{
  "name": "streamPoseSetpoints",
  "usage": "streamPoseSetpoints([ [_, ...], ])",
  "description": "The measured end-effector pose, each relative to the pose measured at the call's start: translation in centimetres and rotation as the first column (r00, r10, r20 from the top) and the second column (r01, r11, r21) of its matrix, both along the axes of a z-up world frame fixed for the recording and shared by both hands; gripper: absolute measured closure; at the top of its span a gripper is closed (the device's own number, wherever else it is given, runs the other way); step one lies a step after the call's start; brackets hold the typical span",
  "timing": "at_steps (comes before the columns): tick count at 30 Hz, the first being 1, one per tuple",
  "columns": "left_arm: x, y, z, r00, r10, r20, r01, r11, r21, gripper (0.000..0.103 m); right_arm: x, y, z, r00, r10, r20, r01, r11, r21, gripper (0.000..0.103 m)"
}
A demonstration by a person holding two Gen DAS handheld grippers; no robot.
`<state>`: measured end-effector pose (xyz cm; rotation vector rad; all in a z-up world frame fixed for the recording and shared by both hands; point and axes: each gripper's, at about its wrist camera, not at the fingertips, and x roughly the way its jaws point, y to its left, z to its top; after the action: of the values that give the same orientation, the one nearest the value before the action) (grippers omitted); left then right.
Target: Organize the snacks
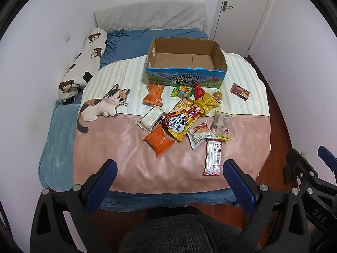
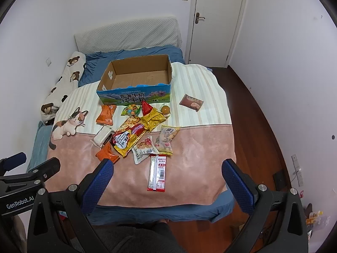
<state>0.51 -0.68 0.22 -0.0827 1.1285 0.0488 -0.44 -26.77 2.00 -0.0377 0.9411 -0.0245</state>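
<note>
An open, empty cardboard box [image 1: 185, 67] [image 2: 134, 84] with a blue printed front stands on the bed blanket. In front of it lies a heap of snack packets: two orange packets [image 1: 153, 94] [image 1: 159, 140], a large yellow and red bag [image 1: 183, 119] [image 2: 129, 136], a white packet [image 1: 151, 118], a long red and white stick pack [image 1: 213, 157] [image 2: 157, 172] nearest me, and a brown packet [image 1: 240, 91] [image 2: 192, 102] apart at the right. My left gripper [image 1: 170, 166] and right gripper [image 2: 167, 166] are both open and empty, held above the bed's near edge.
A pink and striped blanket with a cat print [image 1: 101, 107] covers the bed. A bear-print pillow [image 1: 84, 63] lies at the left by the wall. A wooden floor [image 2: 263, 126] and a closed door [image 2: 217, 21] are at the right.
</note>
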Motion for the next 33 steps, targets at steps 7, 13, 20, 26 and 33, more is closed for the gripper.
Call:
streamPoseSetpoints([
  [7,0.21,0.05,0.07,1.000,0.001,0.006,-0.001,1.000,0.003,0.000,0.31,0.26,0.00,1.000,-0.006,0.003,0.006,1.000,-0.002,0.000],
  [13,0.48,0.34,0.29,1.000,-0.002,0.005,0.002,1.000,0.006,0.000,0.53,0.25,0.07,1.000,-0.006,0.002,0.006,1.000,-0.001,0.000],
  [20,0.55,0.57,0.46,1.000,-0.012,0.013,0.012,0.999,0.030,0.000,0.64,0.23,0.09,1.000,-0.010,0.003,0.010,1.000,-0.001,0.000],
  [26,0.45,0.61,0.55,1.000,-0.013,0.022,0.012,0.999,0.048,0.000,0.65,0.27,0.08,1.000,-0.008,0.003,0.008,1.000,-0.002,0.000],
  [33,0.39,0.41,0.61,1.000,-0.011,0.026,0.009,0.998,0.067,0.000,0.77,0.26,0.12,1.000,-0.009,0.004,0.009,1.000,-0.002,0.000],
])
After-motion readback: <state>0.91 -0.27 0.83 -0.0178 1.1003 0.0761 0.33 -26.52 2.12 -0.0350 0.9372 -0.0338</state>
